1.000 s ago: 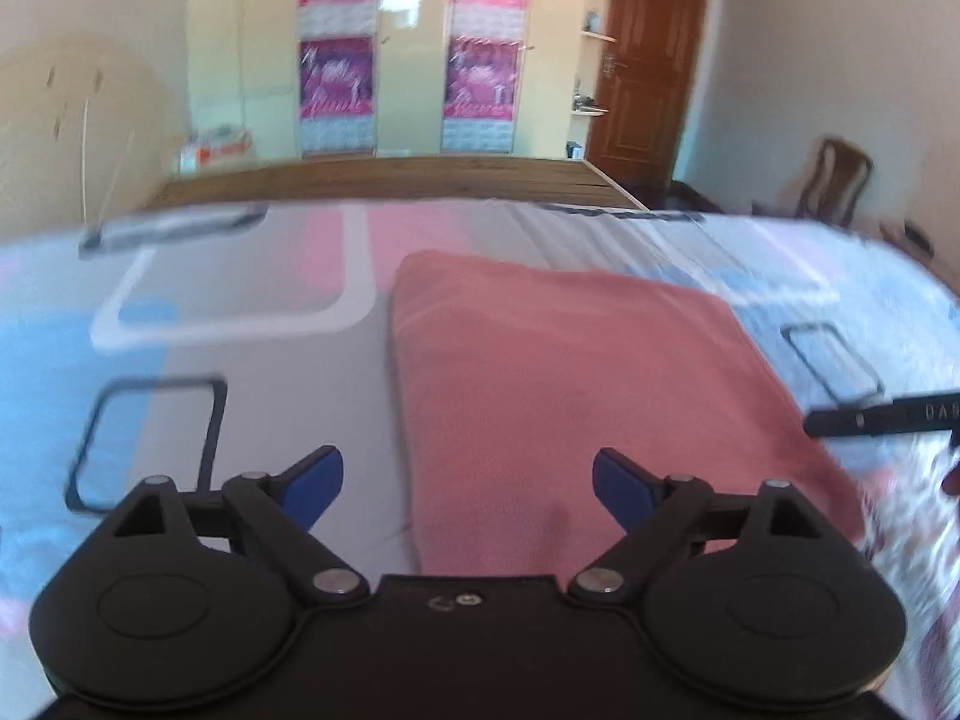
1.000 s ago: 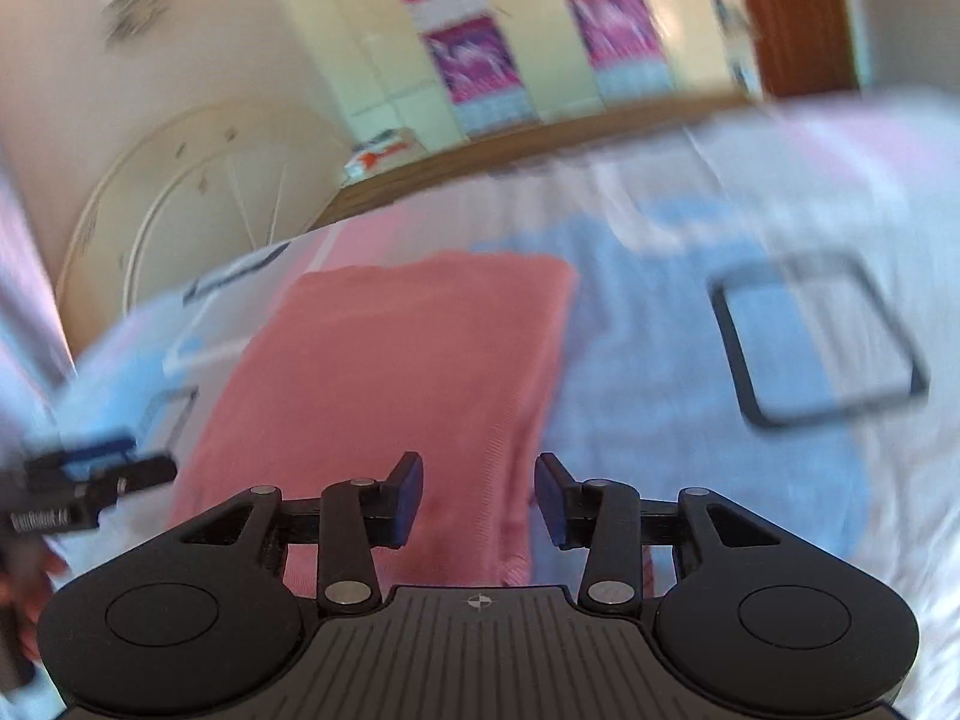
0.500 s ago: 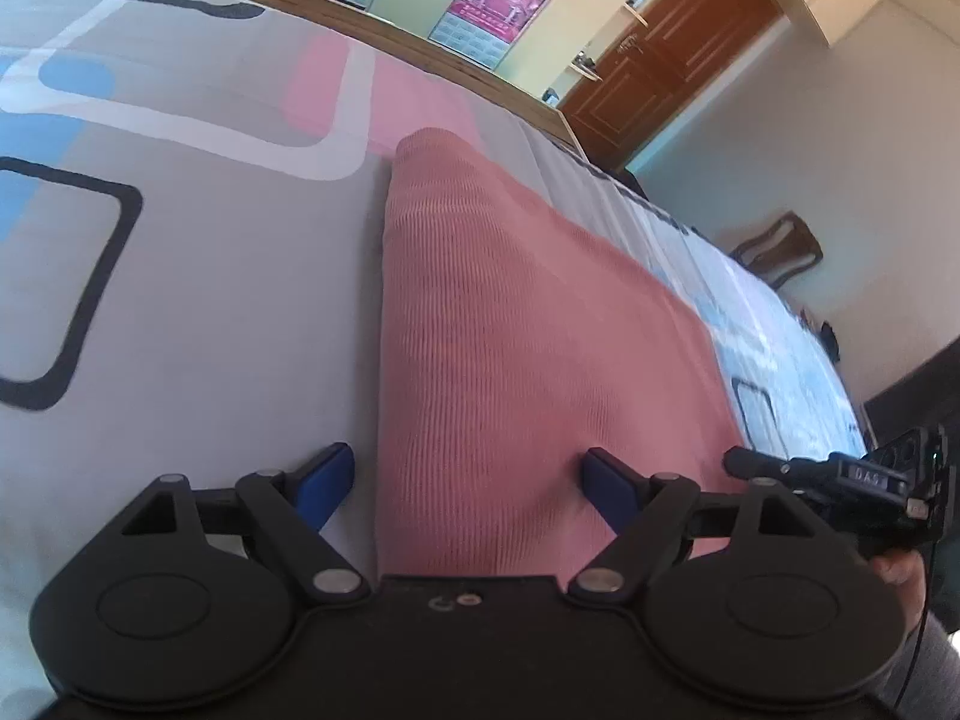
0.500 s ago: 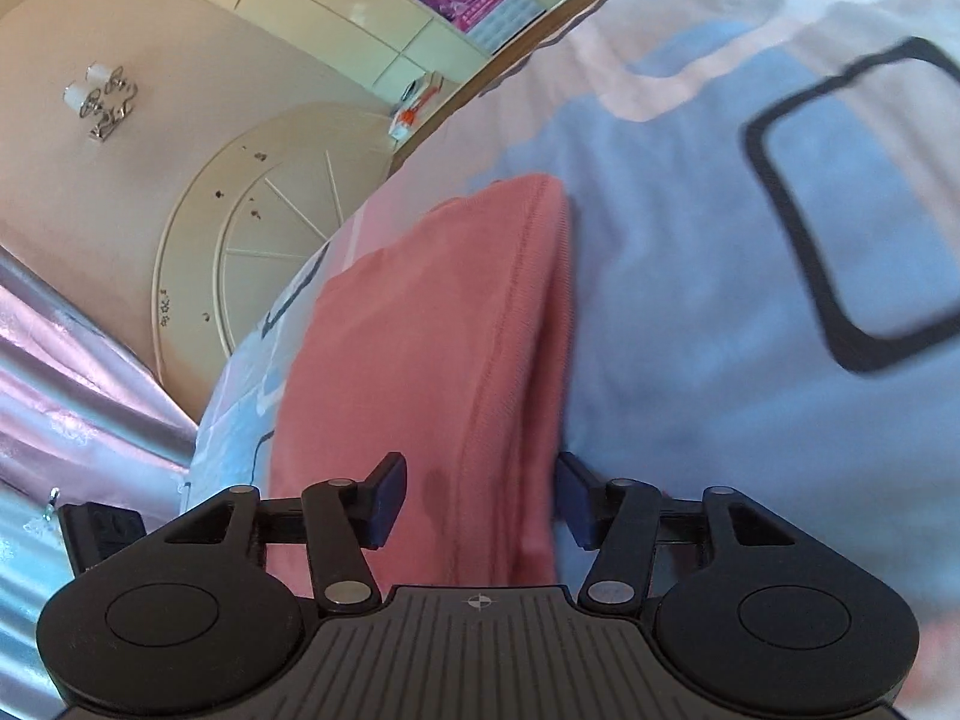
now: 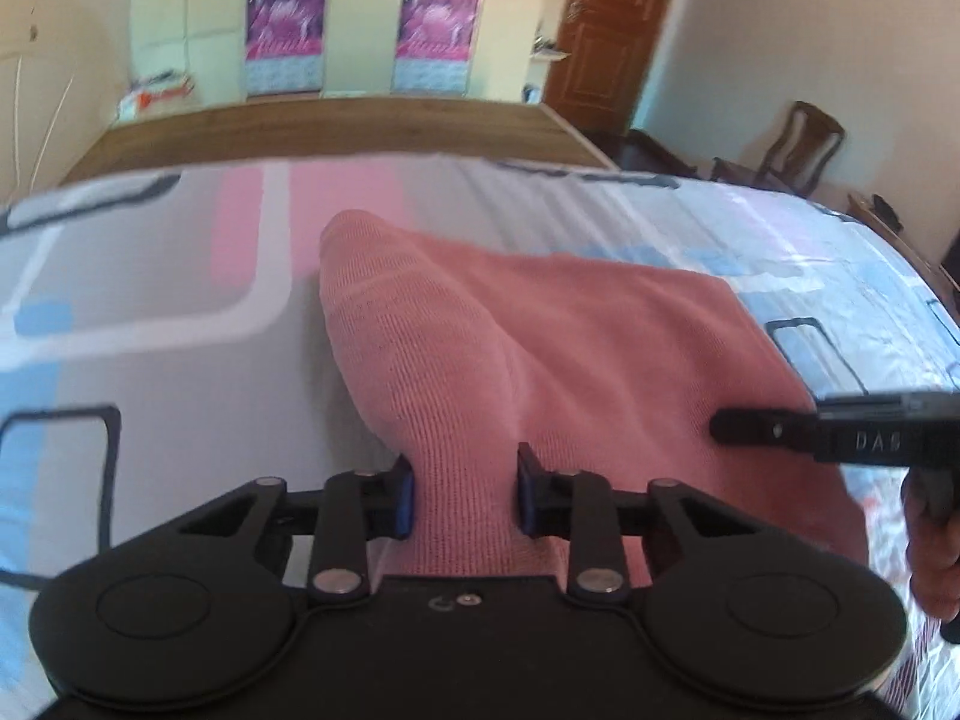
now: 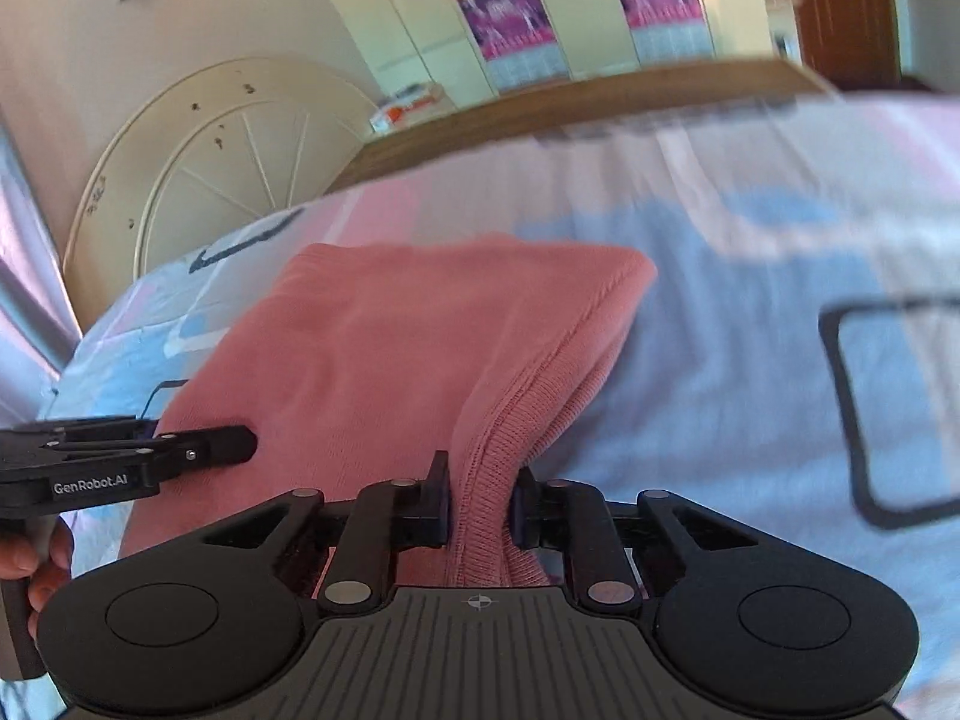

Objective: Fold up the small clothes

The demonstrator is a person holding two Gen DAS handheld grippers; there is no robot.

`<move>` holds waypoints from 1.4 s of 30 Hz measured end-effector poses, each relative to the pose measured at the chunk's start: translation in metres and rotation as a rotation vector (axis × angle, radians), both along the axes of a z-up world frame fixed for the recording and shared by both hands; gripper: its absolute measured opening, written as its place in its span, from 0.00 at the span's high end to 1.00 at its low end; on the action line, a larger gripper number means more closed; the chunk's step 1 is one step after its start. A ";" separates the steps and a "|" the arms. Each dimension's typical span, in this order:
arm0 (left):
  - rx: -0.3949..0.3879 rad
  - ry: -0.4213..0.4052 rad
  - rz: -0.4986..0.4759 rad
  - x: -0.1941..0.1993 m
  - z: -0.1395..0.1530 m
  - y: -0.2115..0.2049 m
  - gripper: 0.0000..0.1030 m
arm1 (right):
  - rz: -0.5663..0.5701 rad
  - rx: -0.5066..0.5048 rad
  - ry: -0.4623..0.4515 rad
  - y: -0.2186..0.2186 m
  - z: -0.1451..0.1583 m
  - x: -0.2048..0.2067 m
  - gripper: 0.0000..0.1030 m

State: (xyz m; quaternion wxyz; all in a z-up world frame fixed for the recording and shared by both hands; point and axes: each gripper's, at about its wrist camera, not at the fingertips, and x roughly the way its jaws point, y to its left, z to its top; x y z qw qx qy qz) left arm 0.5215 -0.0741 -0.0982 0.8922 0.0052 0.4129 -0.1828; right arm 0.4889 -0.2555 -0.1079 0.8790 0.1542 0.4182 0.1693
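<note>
A pink knit garment (image 5: pixel 570 336) lies folded on the patterned bedsheet (image 5: pixel 168 324). My left gripper (image 5: pixel 465 492) is shut on its near left edge, which rises in a ridge between the fingers. My right gripper (image 6: pixel 479 507) is shut on the garment's (image 6: pixel 372 348) near right hemmed edge, lifted off the sheet. The right gripper shows at the right of the left wrist view (image 5: pixel 840 435); the left gripper shows at the left of the right wrist view (image 6: pixel 126 459).
The bedsheet (image 6: pixel 750 312) has black square outlines and pink and blue patches. A wooden bed frame edge (image 5: pixel 336 120) runs behind, with wardrobes (image 5: pixel 360 18), a brown door (image 5: pixel 612 30) and a chair (image 5: pixel 804 138) beyond. A round white headboard (image 6: pixel 198 168) stands at left.
Both grippers have closed on the garment's near edge and raised it, so the cloth now bunches up between the fingers. Both cameras have tilted up towards the room.
</note>
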 end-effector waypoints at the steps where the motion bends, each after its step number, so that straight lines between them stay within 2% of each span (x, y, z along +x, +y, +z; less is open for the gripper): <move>1: -0.009 -0.010 -0.008 -0.003 0.003 0.003 0.73 | 0.004 -0.016 -0.020 0.003 0.008 -0.003 0.83; 6: -0.050 -0.059 -0.020 -0.017 0.026 0.033 0.73 | 0.036 -0.109 -0.103 0.040 0.043 -0.014 0.83; 13: -0.049 -0.099 0.017 -0.032 0.046 0.116 0.73 | 0.091 -0.121 -0.148 0.126 0.064 -0.021 0.83; 18: -0.034 -0.087 0.076 -0.045 0.047 0.195 0.73 | 0.162 -0.086 -0.146 0.209 0.058 -0.017 0.83; 22: -0.031 -0.036 0.100 -0.049 0.036 0.250 0.72 | 0.201 -0.069 -0.114 0.272 0.042 -0.013 0.83; 24: -0.027 0.012 0.118 -0.045 0.021 0.273 0.68 | 0.210 -0.080 -0.076 0.298 0.027 -0.008 0.83; 25: -0.016 0.037 0.142 -0.043 0.011 0.283 0.61 | 0.210 -0.086 -0.046 0.305 0.016 -0.002 0.83; 26: -0.012 0.053 0.166 -0.043 0.001 0.293 0.56 | 0.199 -0.096 -0.002 0.312 0.001 0.003 0.83; 28: -0.085 0.049 0.175 -0.051 -0.011 0.309 0.55 | 0.165 -0.106 0.080 0.315 -0.026 0.010 0.83; 30: -0.104 0.042 0.181 -0.053 -0.013 0.311 0.55 | 0.128 -0.051 0.082 0.309 -0.034 0.009 0.82; 33: -0.083 0.028 0.171 -0.052 -0.012 0.308 0.53 | 0.126 -0.065 0.082 0.312 -0.030 0.012 0.82; 34: -0.065 0.020 0.167 -0.052 -0.010 0.306 0.45 | 0.124 -0.065 0.088 0.313 -0.030 0.012 0.81; 35: -0.042 0.010 0.177 -0.054 -0.008 0.305 0.32 | 0.116 -0.062 0.093 0.309 -0.027 0.009 0.79; 36: -0.021 -0.002 0.185 -0.058 -0.004 0.306 0.32 | 0.104 -0.066 0.096 0.308 -0.022 0.006 0.70; 37: -0.025 -0.015 0.176 -0.064 -0.002 0.308 0.39 | 0.085 -0.093 0.091 0.306 -0.016 0.003 0.65; 38: -0.040 -0.021 0.170 -0.070 0.002 0.313 0.52 | 0.083 -0.110 0.067 0.299 -0.007 -0.001 0.65; 40: -0.061 -0.033 0.167 -0.078 0.004 0.322 0.55 | 0.102 -0.086 0.039 0.282 0.006 -0.022 0.65; 42: -0.063 -0.012 0.161 -0.089 0.003 0.325 0.56 | 0.121 -0.069 0.045 0.275 0.014 -0.040 0.65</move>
